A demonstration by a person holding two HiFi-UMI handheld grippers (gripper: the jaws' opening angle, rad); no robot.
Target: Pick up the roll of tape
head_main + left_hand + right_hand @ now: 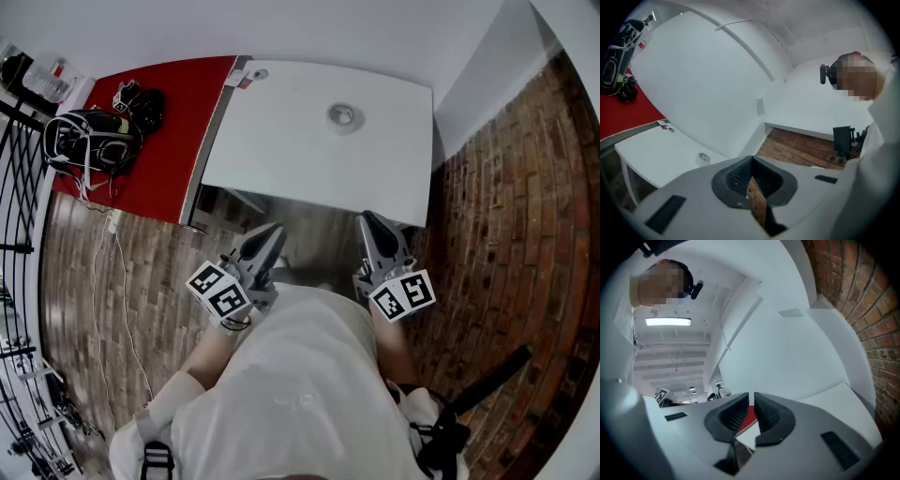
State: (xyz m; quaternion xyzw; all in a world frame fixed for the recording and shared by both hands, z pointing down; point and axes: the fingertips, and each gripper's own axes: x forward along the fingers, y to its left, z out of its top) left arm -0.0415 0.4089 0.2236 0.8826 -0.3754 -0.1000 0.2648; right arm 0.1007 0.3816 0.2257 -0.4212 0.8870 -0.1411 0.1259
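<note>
The roll of tape is a small pale ring lying flat on the white table, towards its far right part. It also shows small in the left gripper view as the roll of tape on the white table. My left gripper and right gripper hang side by side close to the person's body, short of the table's near edge and far from the tape. The left gripper is shut with nothing in it. Nothing sits in the right gripper either, and it is shut; the tape is hidden in its view.
A red table adjoins the white one on the left and carries a black backpack and small black gear. Brick floor runs along the right, a white wall corner stands beyond it, and a cable trails on the left floor.
</note>
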